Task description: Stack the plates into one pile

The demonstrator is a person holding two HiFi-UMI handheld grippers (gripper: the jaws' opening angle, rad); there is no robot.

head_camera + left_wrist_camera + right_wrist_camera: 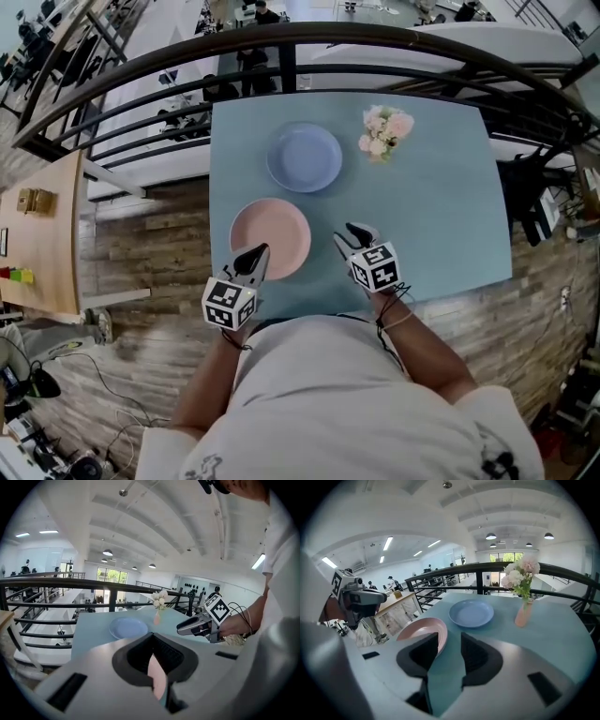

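Vase [524, 613] near blue plate [471, 613] shows only in gripper views.

Left gripper: the grey two-jaw left gripper [254, 255], with its square-marker cube, pointed forward and slightly down; its black jaw tips met with nothing clamped.
Right gripper: the matching grey right gripper [353, 236] tilted down more steeply, jaws apart and empty.
Arms: the bare left forearm [202, 394] and right forearm [424, 354] reached forward, well apart.

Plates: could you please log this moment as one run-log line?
pink plate, blue plate: apart on table, unstacked | left tool: shut, empty | right tool: open, empty
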